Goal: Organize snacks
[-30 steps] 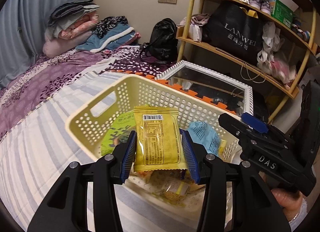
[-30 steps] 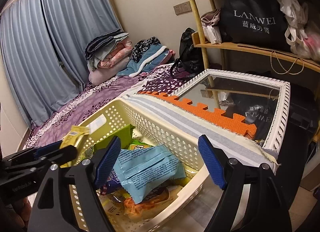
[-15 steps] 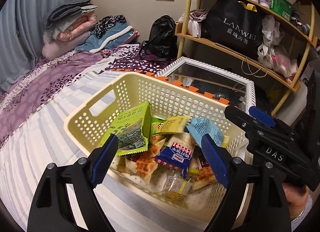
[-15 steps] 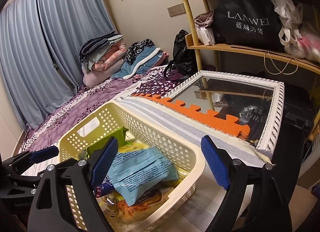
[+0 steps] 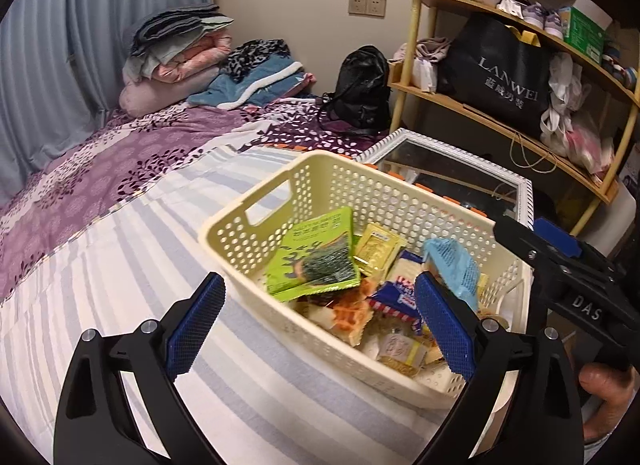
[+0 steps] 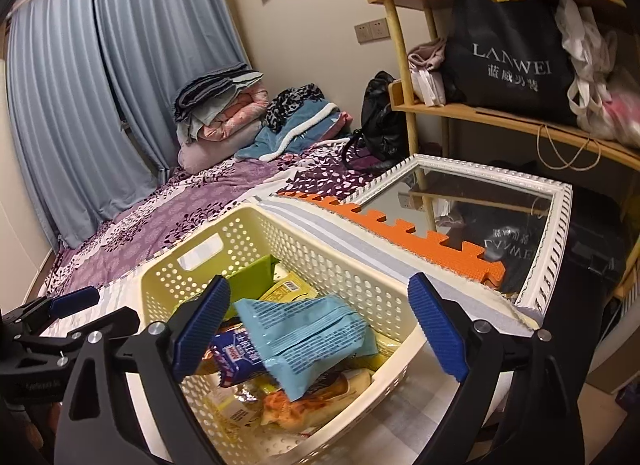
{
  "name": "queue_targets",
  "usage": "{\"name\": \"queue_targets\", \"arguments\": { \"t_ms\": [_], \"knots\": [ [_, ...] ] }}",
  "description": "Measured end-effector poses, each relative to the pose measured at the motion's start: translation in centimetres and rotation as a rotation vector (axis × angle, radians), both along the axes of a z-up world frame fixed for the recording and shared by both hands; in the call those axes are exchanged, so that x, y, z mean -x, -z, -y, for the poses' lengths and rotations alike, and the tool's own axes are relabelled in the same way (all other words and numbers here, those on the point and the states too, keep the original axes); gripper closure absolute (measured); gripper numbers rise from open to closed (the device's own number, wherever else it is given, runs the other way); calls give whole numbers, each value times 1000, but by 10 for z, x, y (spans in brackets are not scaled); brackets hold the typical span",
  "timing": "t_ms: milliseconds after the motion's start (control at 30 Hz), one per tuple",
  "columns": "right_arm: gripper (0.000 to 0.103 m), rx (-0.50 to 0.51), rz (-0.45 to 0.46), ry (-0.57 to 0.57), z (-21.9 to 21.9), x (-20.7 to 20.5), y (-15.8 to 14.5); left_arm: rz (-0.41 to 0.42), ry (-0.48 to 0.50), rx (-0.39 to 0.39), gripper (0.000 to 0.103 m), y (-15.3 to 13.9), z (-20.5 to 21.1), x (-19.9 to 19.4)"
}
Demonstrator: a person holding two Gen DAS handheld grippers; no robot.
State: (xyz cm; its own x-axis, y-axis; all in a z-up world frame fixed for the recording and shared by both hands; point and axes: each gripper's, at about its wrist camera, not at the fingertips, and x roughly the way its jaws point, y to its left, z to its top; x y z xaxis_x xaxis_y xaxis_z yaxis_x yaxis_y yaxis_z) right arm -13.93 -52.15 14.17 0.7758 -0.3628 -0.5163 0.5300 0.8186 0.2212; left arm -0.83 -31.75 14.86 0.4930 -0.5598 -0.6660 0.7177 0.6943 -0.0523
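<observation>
On the striped bedspread (image 5: pixel 120 265) stands a cream perforated basket (image 5: pixel 320 189), near the bed's edge beside a white-framed mirror (image 6: pixel 552 241) and an orange foam mat (image 6: pixel 404 229). Snacks lie loose inside the basket: a green packet (image 5: pixel 312 257) leans against the far wall, a yellow packet (image 5: pixel 378 247) lies just beside it, a light blue packet (image 6: pixel 304 337) rests on top of the pile, and a dark blue packet (image 6: pixel 236 353) lies partly under it. Left gripper (image 5: pixel 320 321): jaws spread wide, nothing between the blue pads, held above the basket's near wall. Right gripper (image 6: pixel 320 329): jaws spread wide, nothing held, positioned over the basket above the light blue packet.
</observation>
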Motion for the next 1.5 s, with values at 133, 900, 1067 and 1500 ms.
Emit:
{"name": "queue_targets", "arguments": {
  "t_ms": [133, 900, 1067, 1500],
  "knots": [
    [11, 22, -9, -6, -8, 3, -5, 18, -14, -10, 3, 0, -8, 2],
    [5, 112, -40, -72, -51, 16, -27, 112, -109, -53, 3, -9, -49, 21],
    [5, 122, -44, -69, -53, 22, -31, 135, -128, -71, 3, -12, -52, 28],
    [5, 172, -98, -15, -56, 39, -33, 199, -204, -99, 3, -23, -55, 44]
  ]
}}
